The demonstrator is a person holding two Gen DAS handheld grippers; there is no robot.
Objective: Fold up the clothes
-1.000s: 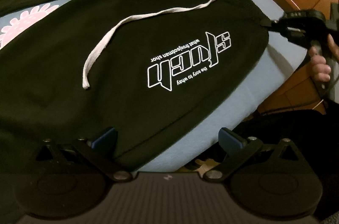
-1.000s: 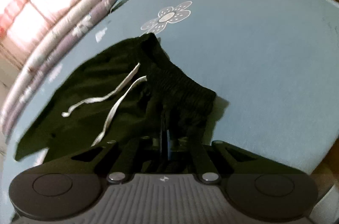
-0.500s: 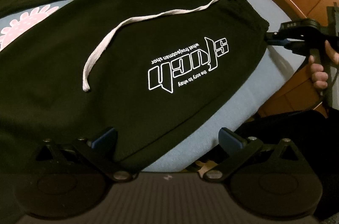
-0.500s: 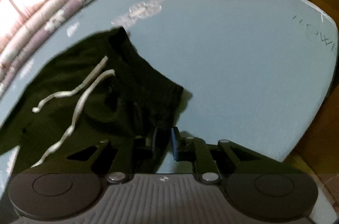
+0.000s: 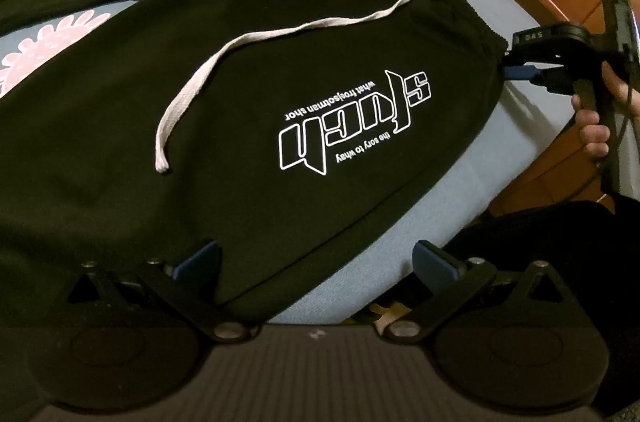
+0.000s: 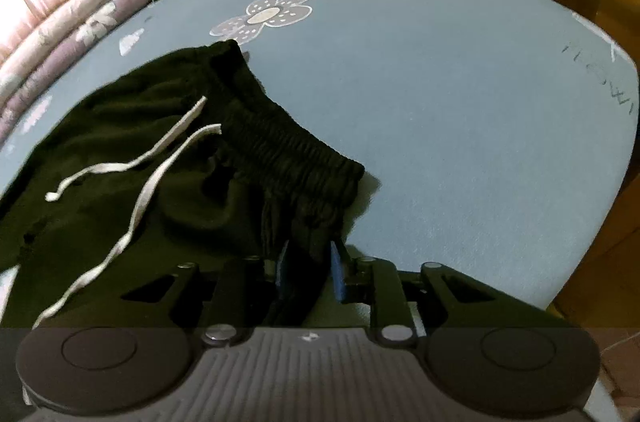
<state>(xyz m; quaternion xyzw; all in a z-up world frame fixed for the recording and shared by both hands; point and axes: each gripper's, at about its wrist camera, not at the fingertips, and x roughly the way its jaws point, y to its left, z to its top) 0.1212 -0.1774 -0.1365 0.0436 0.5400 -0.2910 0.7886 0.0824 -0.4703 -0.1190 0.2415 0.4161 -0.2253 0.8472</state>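
Hand-held gripper [image 6: 307, 264] jaws just opening; blk shorts [image 5: 248, 94] waistband between.

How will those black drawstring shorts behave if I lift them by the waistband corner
The black shorts will probably droop limply: the cloth already creases and lies flat on the bedsheet. The loose white drawstrings would likely dangle and swing. The thick gathered waistband should give the pads a firm, non-slippery hold.

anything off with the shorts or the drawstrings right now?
Mostly fine. The shorts lie flat, but the waistband corner is bunched between the right gripper's just-opening jaws, and both drawstrings trail loose across the front.
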